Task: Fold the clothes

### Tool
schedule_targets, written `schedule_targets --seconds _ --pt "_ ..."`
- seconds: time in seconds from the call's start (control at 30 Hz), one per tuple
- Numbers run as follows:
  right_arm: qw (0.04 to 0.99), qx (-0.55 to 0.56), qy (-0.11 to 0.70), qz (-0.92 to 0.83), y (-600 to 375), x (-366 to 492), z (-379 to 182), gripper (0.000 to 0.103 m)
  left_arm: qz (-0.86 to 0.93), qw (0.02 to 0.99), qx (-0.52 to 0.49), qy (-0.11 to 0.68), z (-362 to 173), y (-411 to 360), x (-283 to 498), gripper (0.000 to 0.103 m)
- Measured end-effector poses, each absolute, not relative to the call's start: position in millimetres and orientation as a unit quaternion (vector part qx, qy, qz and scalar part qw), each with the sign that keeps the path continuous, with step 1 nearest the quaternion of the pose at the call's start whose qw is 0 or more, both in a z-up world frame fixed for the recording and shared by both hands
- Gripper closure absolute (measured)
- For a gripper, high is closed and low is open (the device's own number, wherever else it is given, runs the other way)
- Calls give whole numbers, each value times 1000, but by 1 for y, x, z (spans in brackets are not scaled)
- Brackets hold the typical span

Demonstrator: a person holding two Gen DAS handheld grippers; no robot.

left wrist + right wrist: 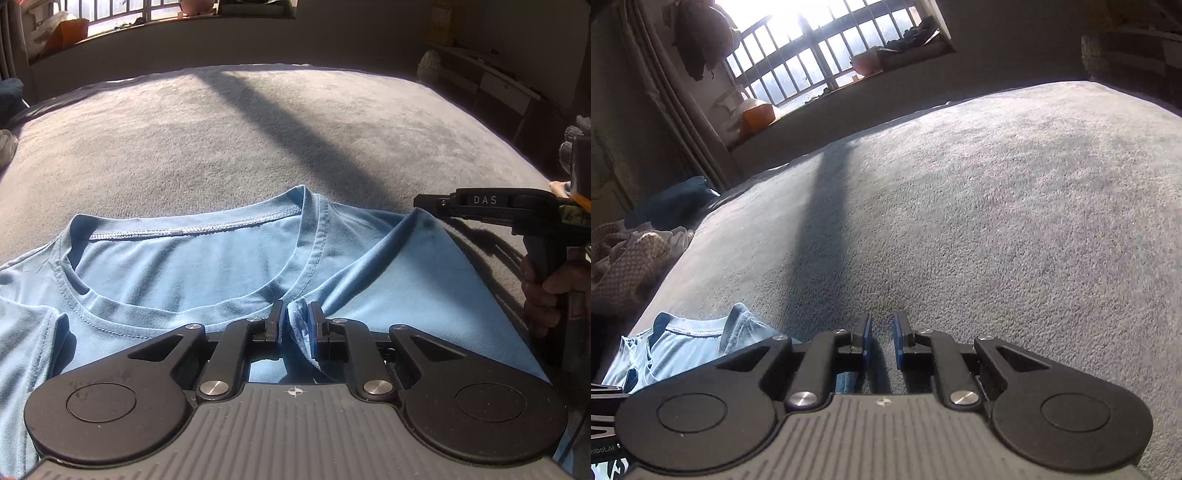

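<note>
A light blue T-shirt (177, 266) lies on the grey bed cover (258, 140), collar (192, 230) facing away from me. My left gripper (297, 325) is shut on a pinched ridge of the shirt just below the neckline. A hand (543, 295) holds my right gripper (416, 202) at the shirt's right shoulder, where the cloth rises taut to its tip. In the right wrist view that gripper (882, 339) has its pads a narrow slit apart. Blue cloth (846, 382) shows under its left finger, and the T-shirt (683, 343) spreads out at the lower left.
Crumpled clothes (631, 258) and a dark blue cloth (672, 203) lie at the bed's left side. A barred window (820, 55) with an orange bag (759, 112) on its sill is beyond the bed. Shelves (498, 85) stand at the right.
</note>
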State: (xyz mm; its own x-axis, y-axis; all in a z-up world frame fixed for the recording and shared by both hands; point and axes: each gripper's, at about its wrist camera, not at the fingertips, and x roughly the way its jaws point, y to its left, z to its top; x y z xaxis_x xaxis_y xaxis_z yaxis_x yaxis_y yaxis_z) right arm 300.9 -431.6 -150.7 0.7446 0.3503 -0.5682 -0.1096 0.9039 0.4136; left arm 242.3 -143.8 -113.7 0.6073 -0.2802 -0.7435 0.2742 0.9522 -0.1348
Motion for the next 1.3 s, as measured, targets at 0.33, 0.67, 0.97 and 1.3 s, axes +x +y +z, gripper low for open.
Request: schedule_targets --seconds 0.33,0.67,0.97,1.3 --pt "881 199 367 222 -453 212 -107 89 -206 912 -3 355 -88 -131 240 68" --pt "847 4 438 301 -344 135 -110 88 -277 874 120 381 -119 -170 230 67" --pt "859 -76 392 320 -297 65 -71 88 -256 885 90 379 -98 -150 229 63" --pt "864 204 360 287 -381 1 7 87 -170 927 141 302 55 -8 169 57"
